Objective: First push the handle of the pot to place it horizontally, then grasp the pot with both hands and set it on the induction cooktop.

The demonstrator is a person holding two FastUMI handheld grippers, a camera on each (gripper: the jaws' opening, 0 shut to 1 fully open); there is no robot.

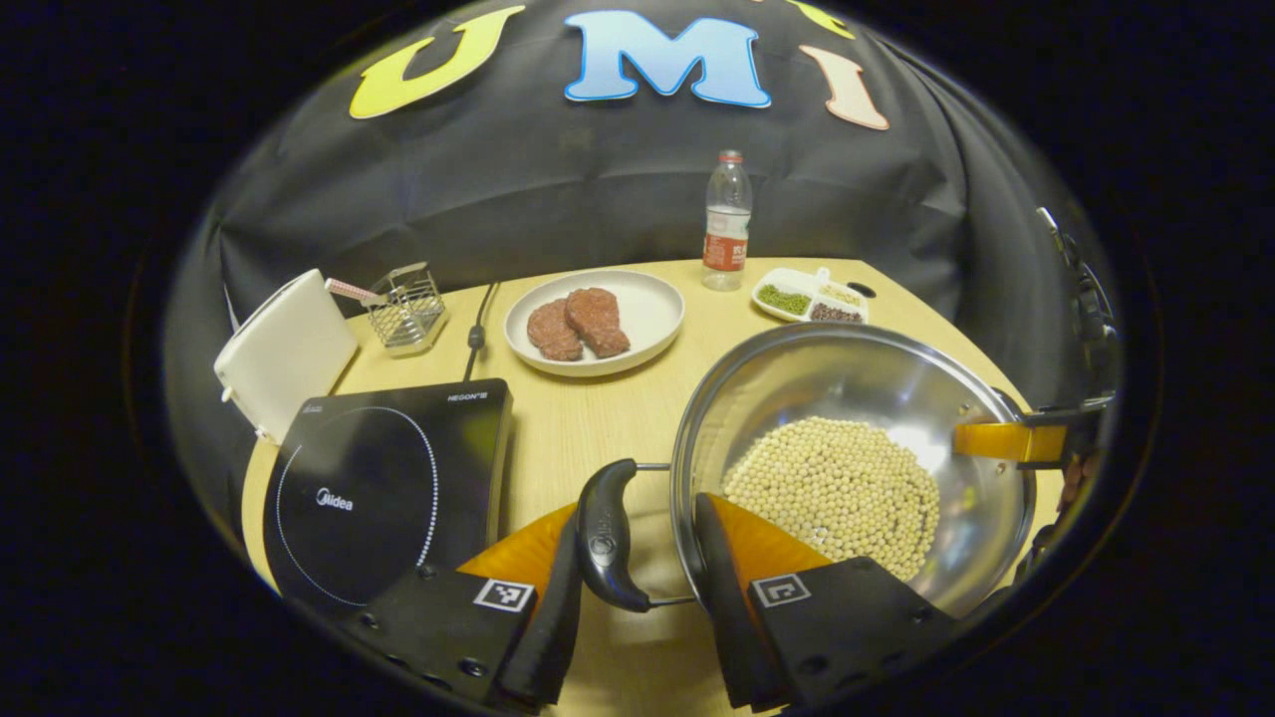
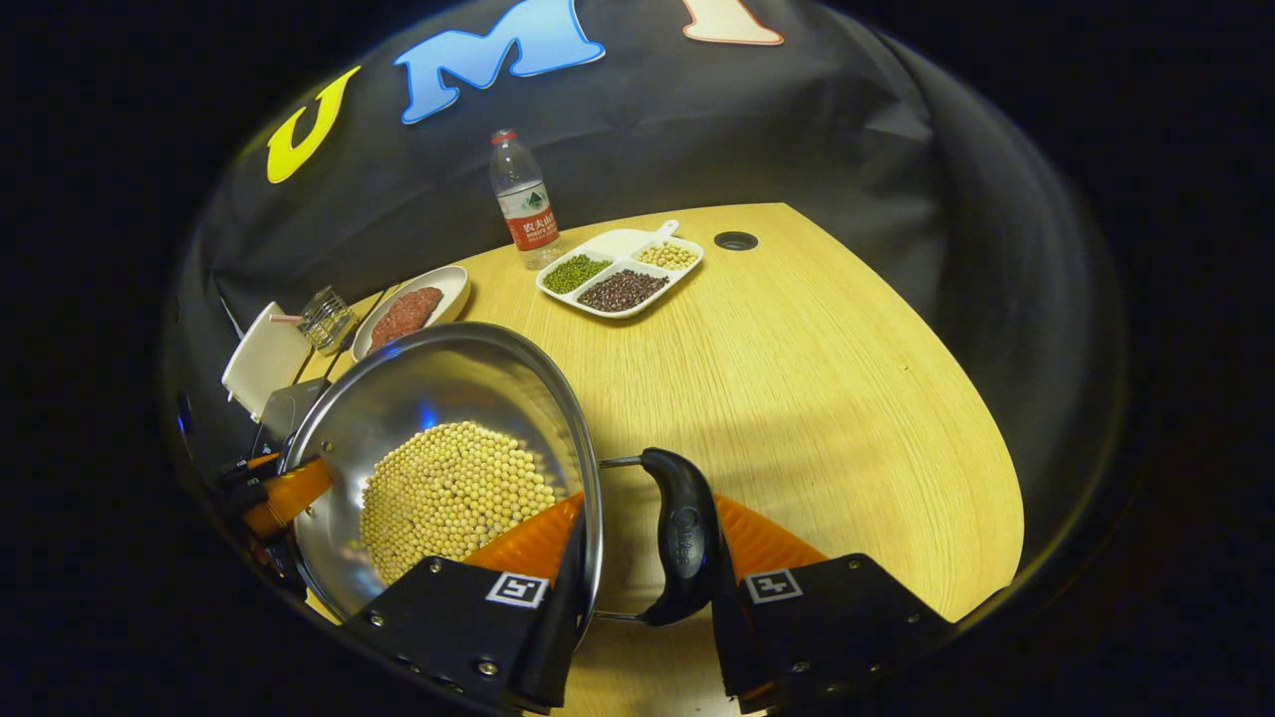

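Observation:
A steel pot (image 1: 847, 378) holding soybeans (image 1: 837, 493) is to the right of the black induction cooktop (image 1: 388, 488). My left gripper (image 1: 642, 518) is shut across the pot's black side handle (image 1: 606, 538) and rim: one finger is outside the handle, the other inside the wall. In the right gripper view, my right gripper (image 2: 647, 538) is shut the same way on the opposite handle (image 2: 685, 538) of the pot (image 2: 438, 388). Each view shows the other gripper at the pot's far rim. Whether the pot rests on the table, I cannot tell.
On the wooden table (image 1: 598, 418) behind the pot are a white plate (image 1: 647, 299) with two meat patties, a water bottle (image 1: 727, 224) and a divided bean dish (image 1: 812, 297). A wire basket (image 1: 406, 309) and white board (image 1: 287, 351) stand beyond the cooktop.

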